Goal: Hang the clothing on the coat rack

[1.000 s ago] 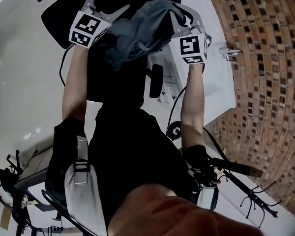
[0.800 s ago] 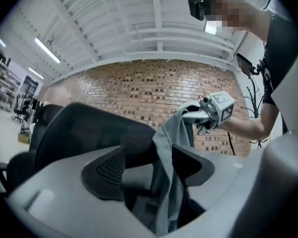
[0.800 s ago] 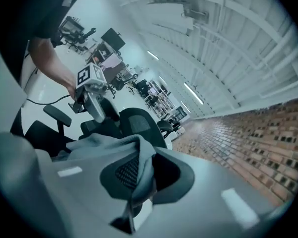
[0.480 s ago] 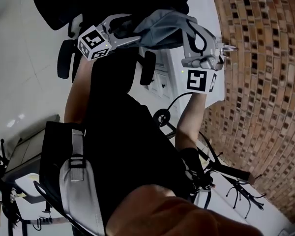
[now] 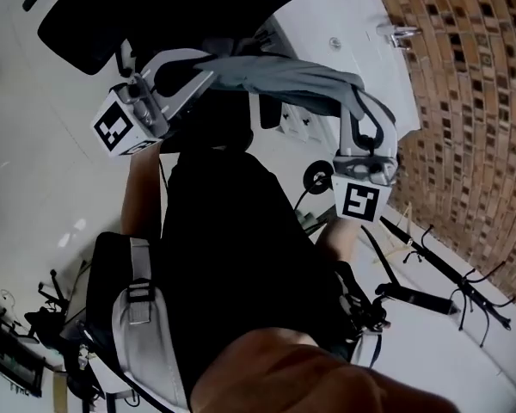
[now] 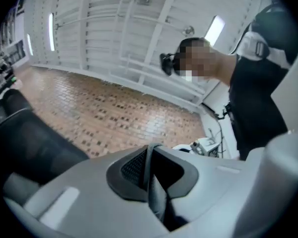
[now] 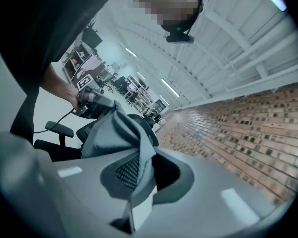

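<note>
A grey-blue garment (image 5: 284, 71) hangs stretched between my two grippers in front of the person's chest. In the head view my left gripper (image 5: 208, 65) holds its left end and my right gripper (image 5: 358, 100) its right end. In the left gripper view the left gripper (image 6: 152, 181) is shut on a thin fold of the cloth (image 6: 154, 195). The right gripper (image 7: 139, 180) is shut on a bunched edge of the garment (image 7: 114, 133). A black coat rack (image 5: 443, 274) with hooked arms shows low at the right, apart from both grippers.
A black office chair (image 5: 155, 7) stands beyond the garment. A white cabinet (image 5: 348, 37) stands against the brick wall (image 5: 473, 101) at the right. The person's dark torso and vest (image 5: 224, 256) fill the middle. Cables and small gear (image 5: 17, 351) lie at the lower left.
The garment was bunched between the grippers and is now pulled out long. The left gripper has closed on its left end. The right gripper has dropped lower and to the right.
</note>
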`<state>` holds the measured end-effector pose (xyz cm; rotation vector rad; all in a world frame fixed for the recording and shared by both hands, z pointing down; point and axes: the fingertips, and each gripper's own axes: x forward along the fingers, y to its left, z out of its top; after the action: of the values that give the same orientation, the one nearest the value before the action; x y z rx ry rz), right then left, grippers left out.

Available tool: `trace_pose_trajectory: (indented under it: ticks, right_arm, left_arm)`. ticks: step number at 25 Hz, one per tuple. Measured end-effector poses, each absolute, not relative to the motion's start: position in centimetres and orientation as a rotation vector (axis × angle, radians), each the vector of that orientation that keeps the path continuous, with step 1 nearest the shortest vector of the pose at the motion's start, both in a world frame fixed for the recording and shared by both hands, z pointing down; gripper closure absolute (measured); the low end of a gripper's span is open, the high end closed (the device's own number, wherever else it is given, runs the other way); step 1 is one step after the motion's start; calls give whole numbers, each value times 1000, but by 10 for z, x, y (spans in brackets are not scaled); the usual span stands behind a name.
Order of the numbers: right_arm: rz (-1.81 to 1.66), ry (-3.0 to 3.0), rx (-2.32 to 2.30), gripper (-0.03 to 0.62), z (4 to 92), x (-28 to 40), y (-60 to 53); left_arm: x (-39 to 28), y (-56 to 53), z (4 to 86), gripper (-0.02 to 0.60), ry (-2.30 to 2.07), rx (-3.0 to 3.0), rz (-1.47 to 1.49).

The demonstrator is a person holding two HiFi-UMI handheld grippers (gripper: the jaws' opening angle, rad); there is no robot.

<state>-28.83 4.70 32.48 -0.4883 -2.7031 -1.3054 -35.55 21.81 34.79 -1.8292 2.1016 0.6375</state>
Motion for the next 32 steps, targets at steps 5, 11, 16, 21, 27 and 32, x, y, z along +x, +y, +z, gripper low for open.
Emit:
trace_pose_trajectory:
  ticks: [5,11,16,21,27,32]
  right_arm:
    - [-1006,-3003,-448,566,279,-198,28]
    - [-856,-3289,-98,566,209,-69,3]
    - [-926,-3346,311,566,181,26,-62]
    - [-1103,-3103,801,566,172,168,-121]
    - [-1169,-2923,1093,566,154,342,-179]
    - [-1318,-2713,1331,566,111,445,-218]
  left_arm:
    - [-232,207,243,571,1527,-2067,400]
    - [-160,167,179,571,1054,-2308,564]
    - [-139,43,147,571,909,-2507,757]
    - [-19,-86,122,571,629,-2692,819]
    - [154,-198,100,571,281,-2884,974]
    - [260,-252,66,571,14,-2930,1060]
